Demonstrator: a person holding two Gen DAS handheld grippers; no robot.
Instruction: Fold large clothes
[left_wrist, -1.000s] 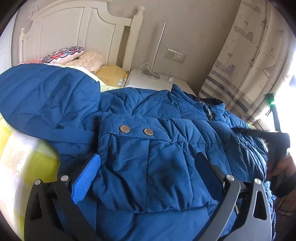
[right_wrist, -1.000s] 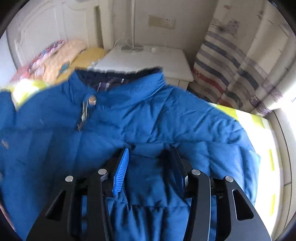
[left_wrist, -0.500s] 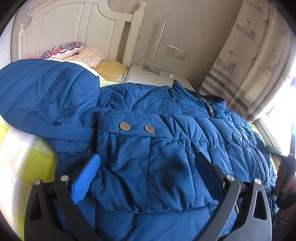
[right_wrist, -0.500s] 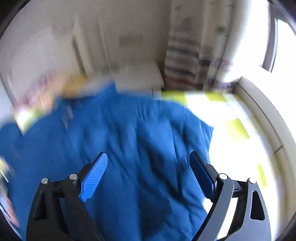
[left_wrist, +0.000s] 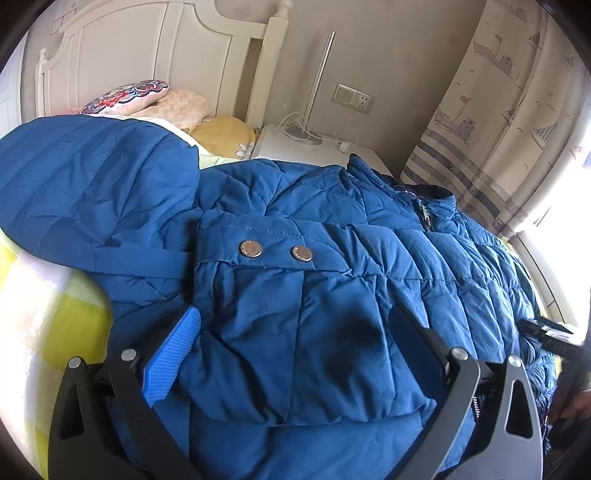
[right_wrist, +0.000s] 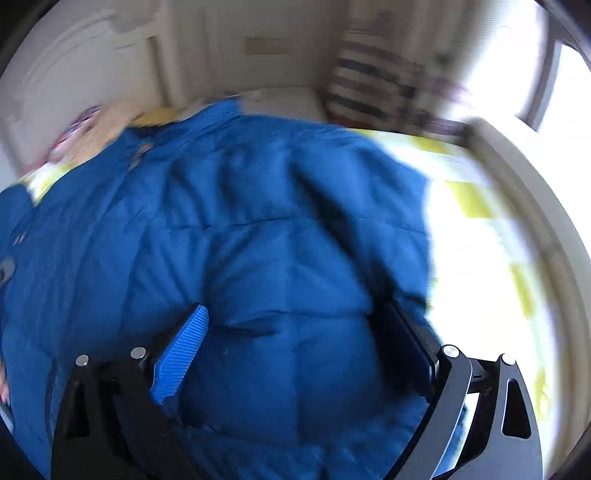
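Right now the blue quilted down jacket (left_wrist: 332, 258) lies spread across the yellow-checked bedspread (left_wrist: 48, 306), its collar toward the white nightstand (left_wrist: 295, 147) and its hood (left_wrist: 85, 184) off to the left near the pillows (left_wrist: 173, 107). A sleeve cuff with two metal snaps (left_wrist: 275, 251) is laid across the body. The left gripper (left_wrist: 295, 354) hangs over that cuff with its jaws spread wide and nothing pinched between them. The right gripper (right_wrist: 299, 354) has just been opening its jaws; they now stand wide over the jacket's right-hand side near its edge, with padded fabric bulging between them but not clamped, though the right wrist view is smeared by motion. The main risk, as I judge it, is the puffy fill: it will likely spring back, so the folded sleeve may slide off the body with neither gripper pinning it. A slick shell adds to that, since a shallow pinch on one quilted layer could slip out mid-lift. Grabbing too deep near the edge could also catch the bedspread under the jacket and drag it along. The zipper pull (left_wrist: 424, 214) may snag a fold.
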